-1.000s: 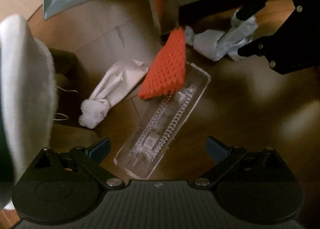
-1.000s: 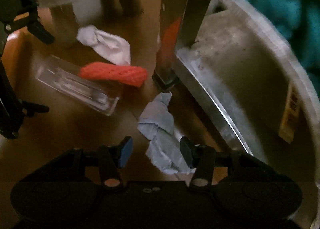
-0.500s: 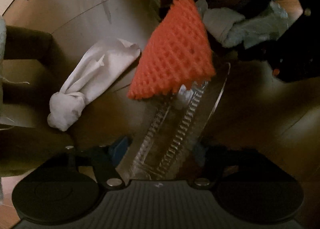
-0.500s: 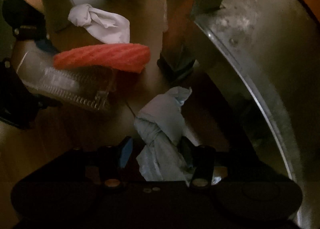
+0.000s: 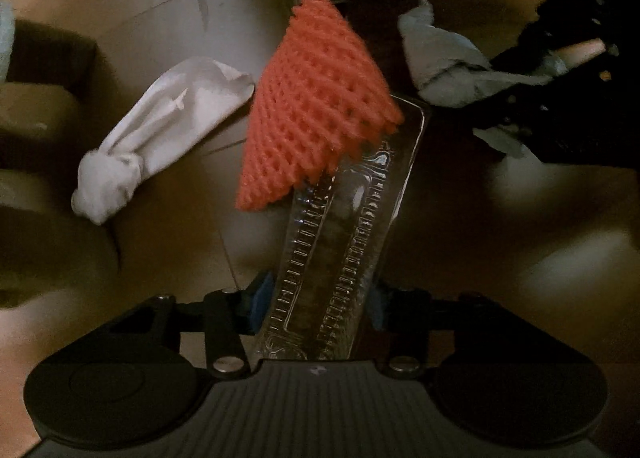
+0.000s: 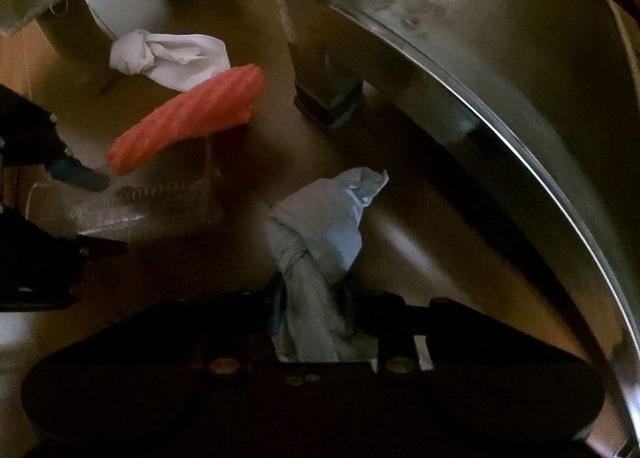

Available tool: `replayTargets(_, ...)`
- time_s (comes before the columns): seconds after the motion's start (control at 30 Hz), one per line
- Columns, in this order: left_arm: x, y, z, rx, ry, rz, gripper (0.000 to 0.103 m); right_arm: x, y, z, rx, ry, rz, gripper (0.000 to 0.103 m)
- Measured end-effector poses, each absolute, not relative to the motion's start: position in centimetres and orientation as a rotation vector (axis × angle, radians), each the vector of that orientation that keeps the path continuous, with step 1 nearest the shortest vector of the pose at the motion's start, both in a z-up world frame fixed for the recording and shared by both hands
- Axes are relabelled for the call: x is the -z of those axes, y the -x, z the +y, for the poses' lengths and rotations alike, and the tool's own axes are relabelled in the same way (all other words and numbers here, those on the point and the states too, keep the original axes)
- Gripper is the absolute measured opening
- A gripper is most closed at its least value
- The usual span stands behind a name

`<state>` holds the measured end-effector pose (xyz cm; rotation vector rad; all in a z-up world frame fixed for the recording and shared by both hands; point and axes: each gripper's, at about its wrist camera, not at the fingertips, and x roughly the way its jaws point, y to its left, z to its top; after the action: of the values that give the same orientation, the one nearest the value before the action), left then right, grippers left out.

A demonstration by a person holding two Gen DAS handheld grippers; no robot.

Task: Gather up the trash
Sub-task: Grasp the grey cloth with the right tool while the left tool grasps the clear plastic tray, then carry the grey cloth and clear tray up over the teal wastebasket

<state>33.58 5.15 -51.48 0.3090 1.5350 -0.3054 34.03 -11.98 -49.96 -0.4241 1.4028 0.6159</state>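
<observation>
My left gripper point(image 5: 316, 300) is shut on a clear plastic tray point(image 5: 352, 226), with an orange foam net point(image 5: 320, 106) resting on its far end. The tray point(image 6: 152, 202) and net point(image 6: 188, 118) also show in the right wrist view, lifted off the wooden floor. My right gripper point(image 6: 310, 298) is shut on a knotted blue-grey tissue point(image 6: 320, 226), which also shows in the left wrist view point(image 5: 452, 66). A knotted white tissue point(image 5: 160, 130) lies on the floor to the left, also in the right wrist view point(image 6: 168, 56).
A metal table leg point(image 6: 332, 98) and a curved metal rim point(image 6: 520, 138) stand close on the right. Furniture legs point(image 6: 72, 42) stand behind the white tissue. A dark box shape point(image 5: 44, 106) sits at the left.
My left gripper closed on the clear tray and raised it with the net on top. My right gripper closed on the blue-grey tissue and lifted it.
</observation>
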Motion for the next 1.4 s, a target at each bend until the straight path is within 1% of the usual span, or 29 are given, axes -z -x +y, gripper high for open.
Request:
replayTargets(0.13,49.7,-33.6,4.9,0.301,-0.289,1.564,0.047,47.3,-32.6,-12.7,-0.619,0.397,1.410,0.026)
replayTargets(0.27,46.6,-33.4,4.9,0.298,-0.279,1.572,0.047,43.5,-31.1,-12.7,-0.634,0.398,1.395,0.026)
replayTargets(0.43,40.9,-32.5,4.5,0.263,-0.268,1.554,0.047,37.3,-29.3,-12.8,-0.634,0.384,1.333,0.025)
replayTargets(0.77,28.9,-27.3,4.0,0.162,-0.242,1.393,0.047,24.3,-24.3,-14.3,-0.630,0.403,1.160,0.025)
replayTargets(0.93,23.5,-24.1,3.7,0.111,-0.161,1.292,0.047,18.1,-21.7,-15.0,-0.634,0.386,1.060,0.025)
replayTargets(1.23,13.4,-20.2,4.0,0.024,-0.054,1.080,0.047,9.4,-18.7,-13.6,-0.634,0.374,0.865,0.025)
replayTargets(1.4,9.0,-19.4,5.3,-0.022,-0.017,0.959,0.048,5.5,-18.3,-13.0,-0.639,0.355,0.777,0.025)
